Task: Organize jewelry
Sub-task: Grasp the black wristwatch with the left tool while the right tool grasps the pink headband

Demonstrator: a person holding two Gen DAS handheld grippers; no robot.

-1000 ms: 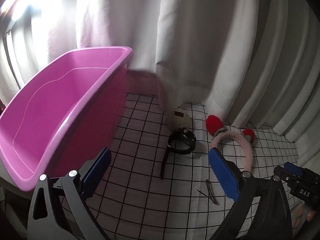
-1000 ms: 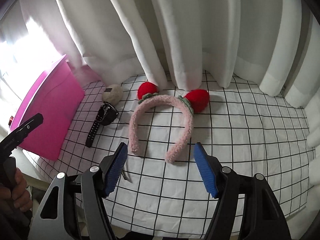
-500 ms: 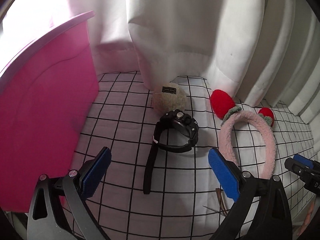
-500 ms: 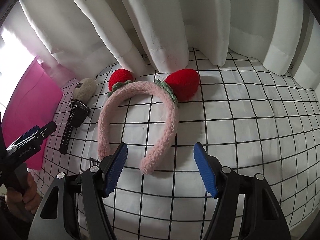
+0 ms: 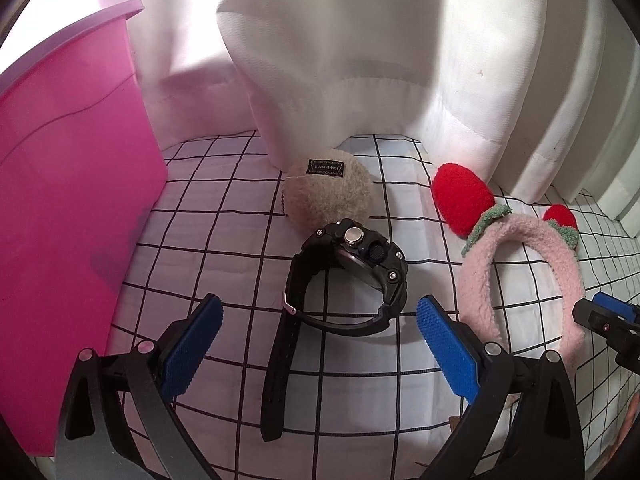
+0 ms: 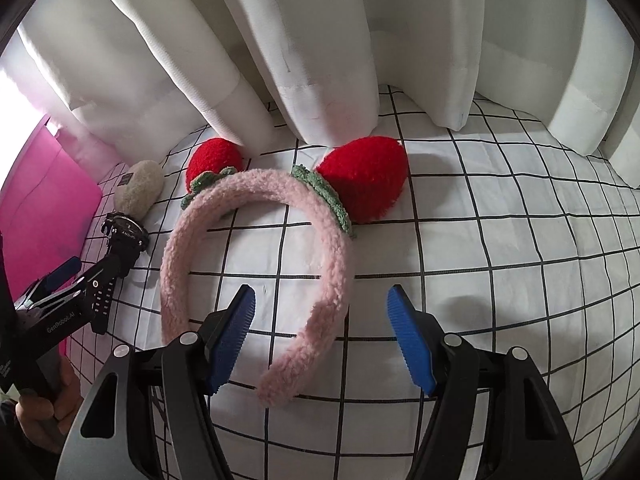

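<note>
A black wristwatch (image 5: pixel 352 280) lies on the checked cloth, its strap trailing toward me. My left gripper (image 5: pixel 318 344) is open, its blue pads either side of the strap, just short of the watch body. A fuzzy beige round pouch (image 5: pixel 328 196) sits behind the watch. A pink fluffy headband (image 6: pixel 256 240) with two red strawberry ears lies to the right. My right gripper (image 6: pixel 322 334) is open, with the headband's right end between its pads. The watch (image 6: pixel 124 236) and the pouch (image 6: pixel 138 190) also show in the right wrist view.
A pink plastic tub (image 5: pixel 68 208) stands at the left, close to the watch. White curtains (image 5: pixel 360 60) hang along the back of the checked cloth (image 6: pixel 500 240). The left gripper's body (image 6: pixel 52 308) shows at the left edge of the right wrist view.
Both grippers have moved forward and down. The left has closed in on the watch, the tub sliding off to the left. The right has closed in on the headband's end.
</note>
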